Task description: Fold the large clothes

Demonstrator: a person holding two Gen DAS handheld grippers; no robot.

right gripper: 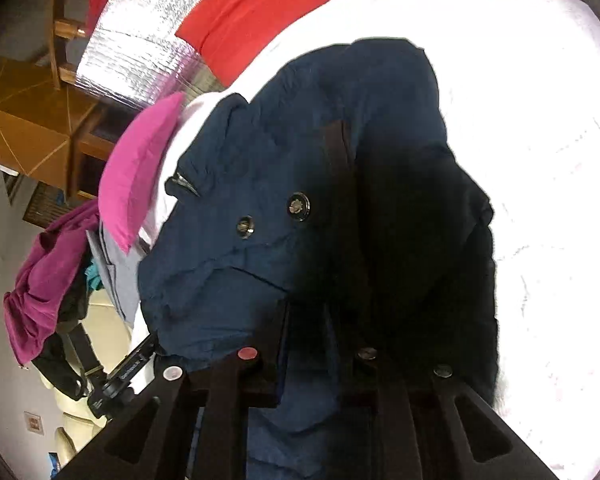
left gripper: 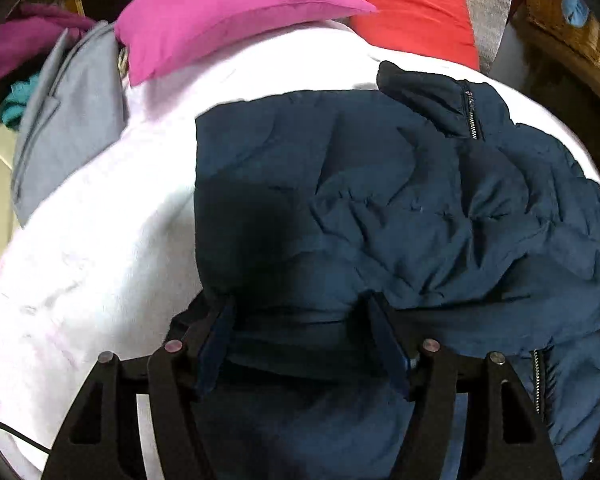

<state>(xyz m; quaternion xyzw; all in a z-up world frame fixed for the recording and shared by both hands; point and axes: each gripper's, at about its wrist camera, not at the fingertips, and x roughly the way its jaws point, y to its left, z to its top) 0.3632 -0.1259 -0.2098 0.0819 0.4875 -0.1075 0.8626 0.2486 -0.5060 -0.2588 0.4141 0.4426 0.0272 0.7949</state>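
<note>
— Black fingers of the left claw (left gripper: 300, 344) sit lowest in the left wrist view, spread wide, with a thick roll of the navy jacket (left gripper: 364, 208) bulging between them. Whether the pads really press on it, I can't tell.

— And the jacket itself?

— Spread over the white bed cover (left gripper: 100, 248), collar and zip toward the far side, near the pink pillow (left gripper: 228, 16) and red pillow (left gripper: 416, 12). It looks puffy and soft, probably light but bulky, with slippery shell fabric; I'd grab it at a hem or seam, not the padded middle.

— Now the right wrist view?

— The right claw (right gripper: 320, 360) is nearly closed, and navy fabric runs down between its fingers, so it seems to pinch a fold. The jacket's snap buttons (right gripper: 299, 205) lie just beyond the fingertips.
</note>
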